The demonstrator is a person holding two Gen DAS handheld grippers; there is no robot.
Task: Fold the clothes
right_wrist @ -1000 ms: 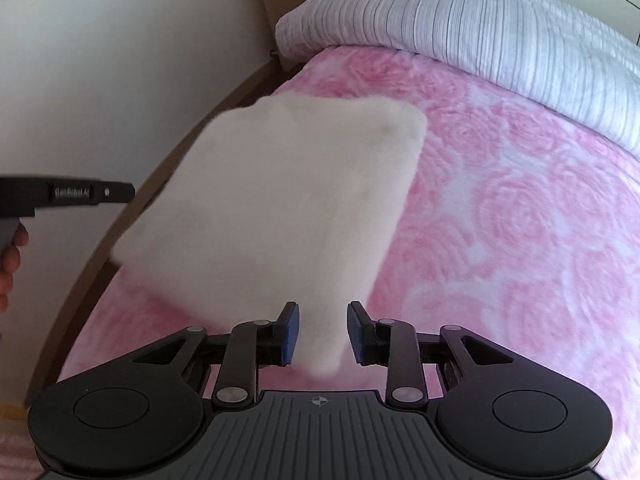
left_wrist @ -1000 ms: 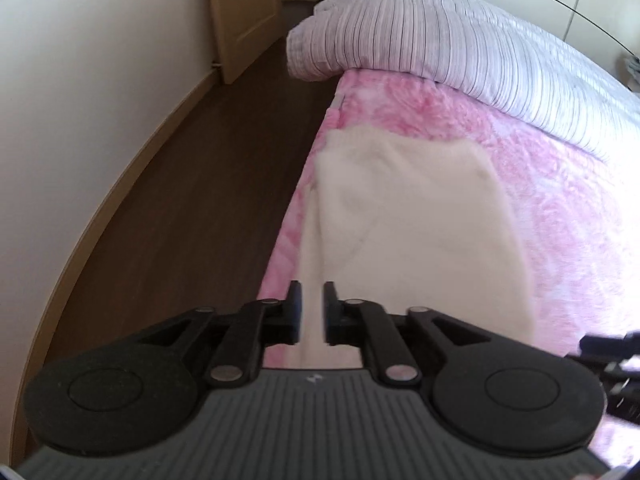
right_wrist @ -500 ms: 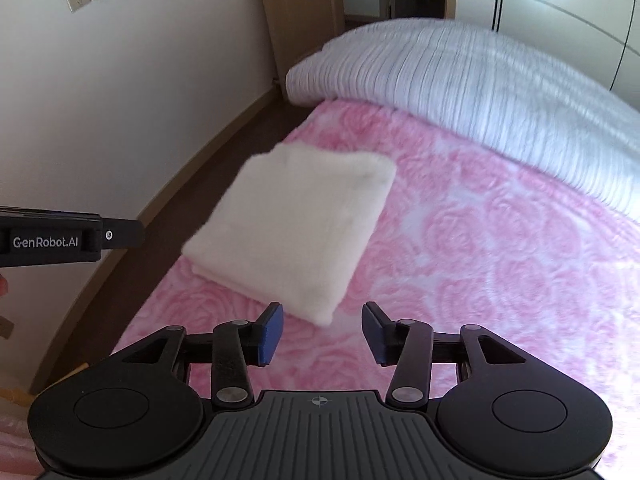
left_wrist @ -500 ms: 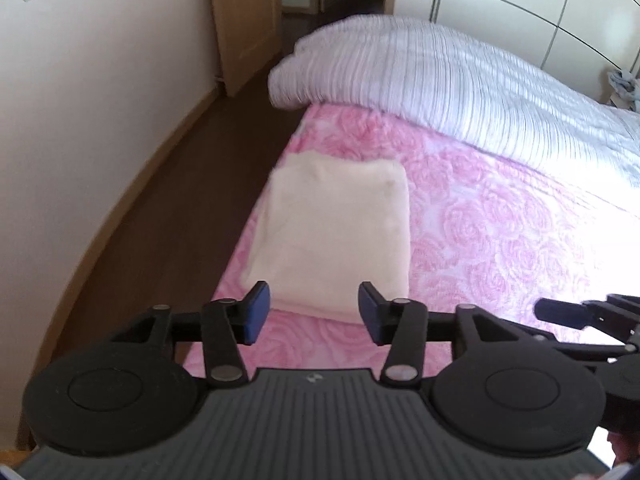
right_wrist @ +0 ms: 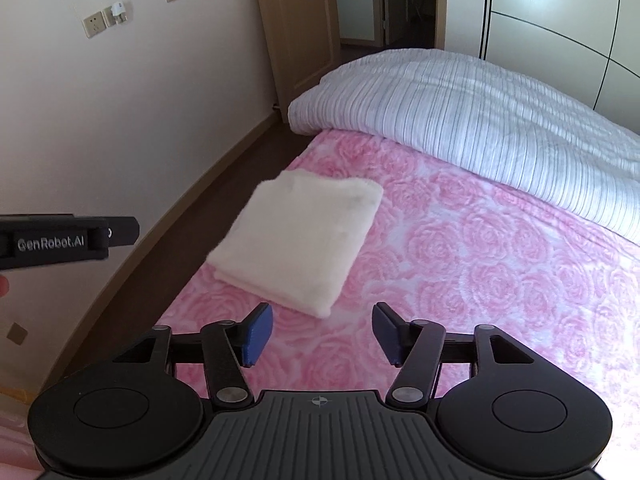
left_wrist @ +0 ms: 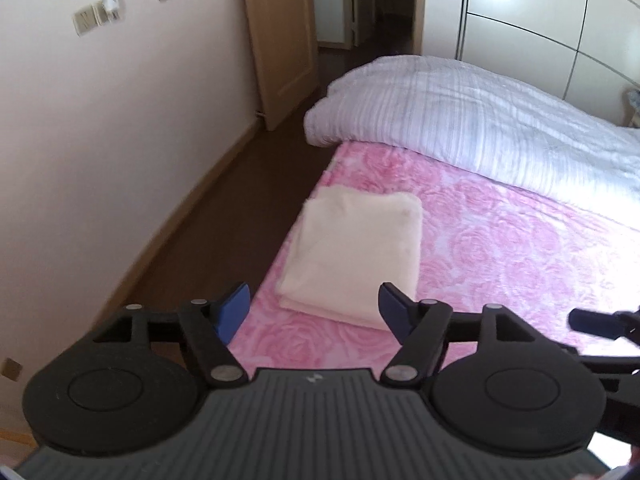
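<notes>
A cream folded garment (left_wrist: 356, 256) (right_wrist: 300, 240) lies flat near the left edge of the pink rose-patterned bed (left_wrist: 500, 264) (right_wrist: 480, 280). My left gripper (left_wrist: 314, 310) hovers above and in front of it, jaws opening, nothing between the blue pads. My right gripper (right_wrist: 322, 332) also hangs above the bed short of the garment, jaws opening and empty. The left gripper's black body (right_wrist: 68, 240) shows at the left edge of the right wrist view, and part of the right gripper (left_wrist: 600, 324) at the right edge of the left wrist view.
A striped white duvet (left_wrist: 480, 128) (right_wrist: 480, 120) is bunched at the far end of the bed. Dark wood floor (left_wrist: 224, 216) runs between bed and pale wall. A wooden door (left_wrist: 280, 40) stands open at the back; white wardrobe panels (left_wrist: 540, 20) line the right.
Both grippers let go of the cream garment, opened wider, and rose back away from it. The garment now lies folded on the bed and looks smaller in both views.
</notes>
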